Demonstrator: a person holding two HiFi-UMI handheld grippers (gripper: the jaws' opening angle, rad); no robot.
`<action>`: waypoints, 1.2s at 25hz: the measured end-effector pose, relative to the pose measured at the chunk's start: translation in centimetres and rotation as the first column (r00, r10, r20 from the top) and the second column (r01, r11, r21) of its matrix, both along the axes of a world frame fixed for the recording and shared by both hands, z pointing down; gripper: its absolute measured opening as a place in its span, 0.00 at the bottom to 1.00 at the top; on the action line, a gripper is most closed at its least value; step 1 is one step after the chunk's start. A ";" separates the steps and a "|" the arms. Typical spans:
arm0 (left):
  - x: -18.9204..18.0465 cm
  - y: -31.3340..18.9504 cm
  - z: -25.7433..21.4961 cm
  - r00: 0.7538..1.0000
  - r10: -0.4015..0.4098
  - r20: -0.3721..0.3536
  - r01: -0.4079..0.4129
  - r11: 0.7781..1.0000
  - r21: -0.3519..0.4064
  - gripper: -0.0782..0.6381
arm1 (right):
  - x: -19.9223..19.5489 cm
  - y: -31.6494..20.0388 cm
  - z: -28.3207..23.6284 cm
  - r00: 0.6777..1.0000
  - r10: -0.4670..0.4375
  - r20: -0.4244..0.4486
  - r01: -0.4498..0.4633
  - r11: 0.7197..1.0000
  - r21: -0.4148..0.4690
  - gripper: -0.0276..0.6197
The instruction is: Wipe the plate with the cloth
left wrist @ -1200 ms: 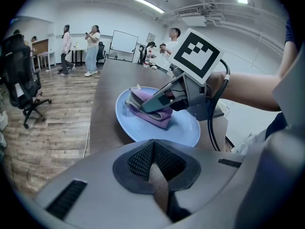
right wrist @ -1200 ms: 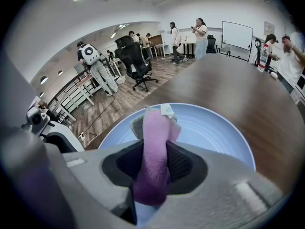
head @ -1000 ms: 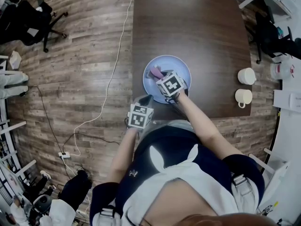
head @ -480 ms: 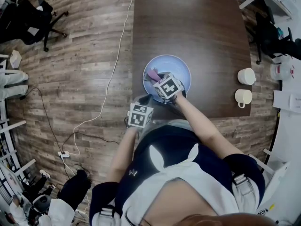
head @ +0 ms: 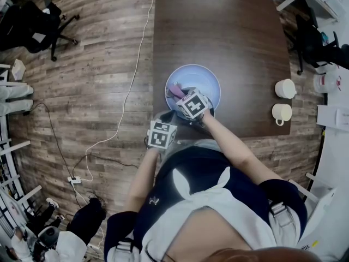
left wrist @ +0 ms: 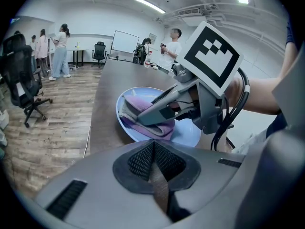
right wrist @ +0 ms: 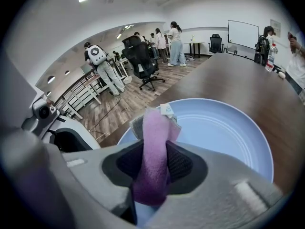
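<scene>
A light blue plate (head: 210, 86) lies near the front edge of the dark wooden table (head: 229, 31). My right gripper (head: 182, 95) is over the plate's near left part, shut on a purple and grey cloth (head: 175, 89). In the right gripper view the cloth (right wrist: 155, 128) is pinched between the pads of that gripper (right wrist: 153, 163) and hangs down onto the plate (right wrist: 224, 132). My left gripper (head: 167, 117) waits at the table's front edge, just short of the plate. Seen in its own view, the left gripper (left wrist: 153, 163) has its jaws together with nothing held, the plate (left wrist: 188, 133) ahead.
Two white cups (head: 285, 88) (head: 282, 112) stand at the table's right edge. A white cable (head: 133, 75) runs over the wooden floor to the left. An office chair (head: 38, 23) stands at far left. People stand in the background of both gripper views.
My right gripper has slid the cloth a little to the left and toward the plate's near rim. The left gripper has stayed where it was.
</scene>
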State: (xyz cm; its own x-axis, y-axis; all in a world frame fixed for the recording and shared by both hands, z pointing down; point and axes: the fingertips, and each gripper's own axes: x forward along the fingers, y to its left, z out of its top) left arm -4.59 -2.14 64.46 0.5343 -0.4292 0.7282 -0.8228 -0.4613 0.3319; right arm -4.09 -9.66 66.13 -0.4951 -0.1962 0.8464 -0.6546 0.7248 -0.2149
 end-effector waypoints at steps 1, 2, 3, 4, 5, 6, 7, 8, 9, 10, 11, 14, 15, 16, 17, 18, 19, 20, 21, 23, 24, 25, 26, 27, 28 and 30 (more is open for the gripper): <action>0.0 0.0 0.0 1.000 -0.001 0.000 0.001 1.000 -0.001 0.12 | 0.0 0.1 0.0 1.000 -0.002 -0.001 0.002 1.000 -0.003 0.24; 0.0 0.0 -0.2 1.000 -0.005 0.000 0.005 1.000 -0.002 0.12 | 0.0 0.3 0.0 1.000 -0.004 -0.002 0.004 1.000 -0.006 0.24; -0.1 -0.1 -0.4 1.000 -0.009 0.001 0.009 1.000 -0.001 0.12 | 0.0 0.4 0.0 1.000 -0.005 -0.004 0.005 1.000 -0.008 0.24; -0.1 -0.2 -0.5 1.000 -0.011 0.002 0.011 1.000 0.000 0.12 | 0.0 0.5 0.0 1.000 -0.007 -0.004 0.007 1.000 -0.009 0.24; -0.1 -0.2 -0.6 1.000 -0.011 0.002 0.011 1.000 0.001 0.12 | 0.0 0.5 0.0 1.000 -0.008 -0.004 0.008 1.000 -0.009 0.24; -0.1 -0.3 -0.6 1.000 -0.011 0.002 0.011 1.000 0.002 0.12 | 0.0 0.6 0.0 1.000 -0.009 -0.003 0.009 1.000 -0.009 0.24; -0.1 -0.3 -0.6 1.000 -0.011 0.003 0.011 1.000 0.003 0.12 | 0.0 0.6 0.0 1.000 -0.008 -0.001 0.008 1.000 -0.008 0.24; -0.1 -0.3 -0.5 1.000 -0.011 0.002 0.011 1.000 0.005 0.12 | 0.0 0.6 0.1 1.000 -0.006 0.000 0.006 1.000 -0.008 0.24; -0.2 -0.3 -0.5 1.000 -0.012 0.002 0.011 1.000 0.005 0.12 | 0.0 0.6 0.1 1.000 -0.005 0.003 0.005 1.000 -0.011 0.24; -0.2 -0.3 -0.5 1.000 -0.012 0.000 0.012 1.000 0.005 0.12 | 0.0 0.6 0.1 1.000 -0.003 0.007 0.003 1.000 -0.017 0.24; -0.2 -0.3 -0.5 1.000 -0.012 -0.002 0.012 1.000 0.005 0.12 | 0.0 0.6 0.1 1.000 -0.001 0.012 0.002 1.000 -0.026 0.24; -0.2 0.0 0.1 1.000 -0.010 -0.010 0.010 1.000 -0.002 0.12 | 0.1 0.5 0.0 1.000 0.009 0.029 -0.008 0.998 -0.059 0.24; -0.1 0.1 0.3 1.000 -0.008 -0.012 0.008 1.000 -0.005 0.12 | 0.2 0.5 0.0 0.999 0.014 0.034 -0.012 0.998 -0.067 0.24; 0.0 0.1 0.4 1.000 -0.008 -0.012 0.008 1.000 -0.006 0.12 | 0.3 0.5 -0.1 0.999 0.019 0.039 -0.016 0.997 -0.073 0.24; 0.0 0.2 0.4 1.000 -0.008 -0.012 0.008 1.000 -0.005 0.12 | 0.5 0.5 -0.1 0.999 0.025 0.044 -0.021 0.997 -0.078 0.24; 0.1 0.2 0.4 1.000 -0.009 -0.012 0.009 1.000 -0.004 0.12 | 0.6 0.5 -0.1 0.998 0.030 0.048 -0.026 0.996 -0.083 0.24; 0.1 0.2 0.3 1.000 -0.009 -0.012 0.009 1.000 -0.004 0.12 | 0.7 0.4 -0.1 0.998 0.034 0.051 -0.030 0.996 -0.086 0.24; 0.1 0.1 0.3 1.000 -0.010 -0.013 0.010 1.000 -0.003 0.12 | 0.8 0.4 -0.1 0.998 0.037 0.054 -0.033 0.995 -0.089 0.24; 0.0 0.1 0.3 1.000 -0.011 -0.013 0.011 1.000 -0.003 0.12 | 0.8 0.3 -0.1 0.998 0.040 0.055 -0.034 0.995 -0.091 0.24; 0.0 0.1 0.3 1.000 -0.012 -0.014 0.012 1.000 -0.004 0.12 | 0.9 0.3 -0.2 0.997 0.042 0.057 -0.037 0.995 -0.094 0.24; 0.0 0.2 0.3 1.000 -0.013 -0.014 0.013 1.000 -0.004 0.12 | 0.9 0.3 -0.2 0.997 0.044 0.057 -0.038 0.995 -0.094 0.24; 0.0 0.2 0.2 1.000 -0.014 -0.014 0.014 1.000 -0.004 0.12 | 1.0 0.3 -0.2 0.997 0.046 0.057 -0.040 0.995 -0.094 0.24; 0.0 0.2 0.2 1.000 -0.015 -0.014 0.015 1.000 -0.005 0.12 | 1.2 0.3 -0.2 0.997 0.048 0.057 -0.043 0.995 -0.094 0.24; 0.1 0.2 0.2 1.000 -0.016 -0.014 0.016 1.000 -0.005 0.12 | 1.4 0.2 -0.2 0.997 0.051 0.057 -0.045 0.995 -0.093 0.24; 0.1 0.2 0.2 1.000 -0.017 -0.013 0.017 1.000 -0.005 0.12 | 1.5 0.1 -0.3 0.997 0.054 0.058 -0.048 0.994 -0.093 0.24; 0.0 0.2 0.2 1.000 -0.018 -0.014 0.018 1.000 -0.004 0.12 | 1.7 0.0 -0.3 0.997 0.060 0.056 -0.054 0.994 -0.094 0.24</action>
